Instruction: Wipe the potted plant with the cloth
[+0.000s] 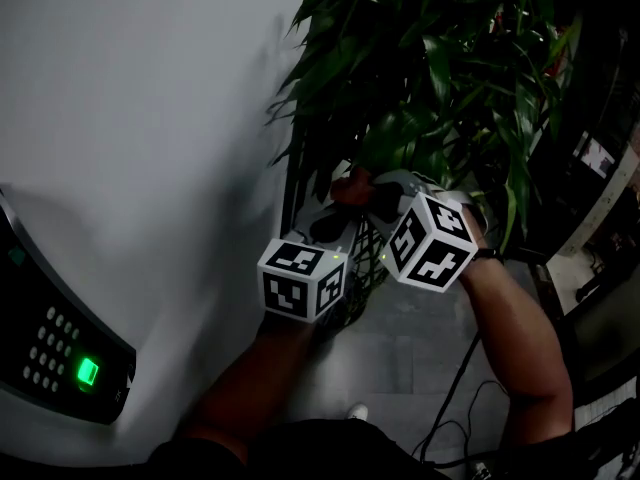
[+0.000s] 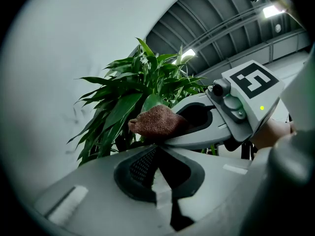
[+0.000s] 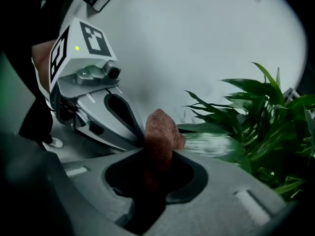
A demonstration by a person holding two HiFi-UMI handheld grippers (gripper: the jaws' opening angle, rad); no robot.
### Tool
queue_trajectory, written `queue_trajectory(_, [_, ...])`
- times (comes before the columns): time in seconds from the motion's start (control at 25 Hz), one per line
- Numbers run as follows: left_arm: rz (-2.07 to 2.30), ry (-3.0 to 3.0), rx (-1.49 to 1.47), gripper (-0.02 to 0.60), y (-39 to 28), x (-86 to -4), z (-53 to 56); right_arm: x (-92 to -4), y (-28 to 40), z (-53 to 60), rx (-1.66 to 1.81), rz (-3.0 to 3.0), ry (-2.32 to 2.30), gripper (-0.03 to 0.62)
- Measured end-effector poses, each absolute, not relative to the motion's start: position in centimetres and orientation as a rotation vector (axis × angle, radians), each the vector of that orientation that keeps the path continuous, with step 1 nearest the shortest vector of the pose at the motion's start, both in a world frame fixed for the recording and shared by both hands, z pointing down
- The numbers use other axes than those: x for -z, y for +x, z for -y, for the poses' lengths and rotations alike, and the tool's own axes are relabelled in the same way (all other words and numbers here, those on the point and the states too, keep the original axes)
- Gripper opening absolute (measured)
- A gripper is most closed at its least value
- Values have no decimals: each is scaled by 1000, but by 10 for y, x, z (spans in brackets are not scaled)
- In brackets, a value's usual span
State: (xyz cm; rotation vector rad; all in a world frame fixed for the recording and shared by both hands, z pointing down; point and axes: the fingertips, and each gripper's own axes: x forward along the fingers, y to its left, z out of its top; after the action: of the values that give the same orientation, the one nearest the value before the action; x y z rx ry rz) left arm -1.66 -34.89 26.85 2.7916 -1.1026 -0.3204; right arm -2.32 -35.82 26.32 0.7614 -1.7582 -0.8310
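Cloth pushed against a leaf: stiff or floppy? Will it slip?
Likely soft: the cloth looks knitted and bunches where the right tool pinches it. Its free end stands up unsupported, so it is probably light. The coarse weave should drag on a surface, not slip.

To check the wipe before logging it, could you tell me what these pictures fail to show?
Pot: head view, behind the left cube and right cube, in shadow.
Leaf beside the cloth: right gripper view, blurred; contact unclear.
Keypad panel: head view, cut off by the left edge.
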Motion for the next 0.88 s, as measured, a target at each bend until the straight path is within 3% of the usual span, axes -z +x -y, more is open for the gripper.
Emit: queue_trajectory(0.88, [1090,2817,344,17,-17,-261,345,-101,5,389,1293,1511,1269,72])
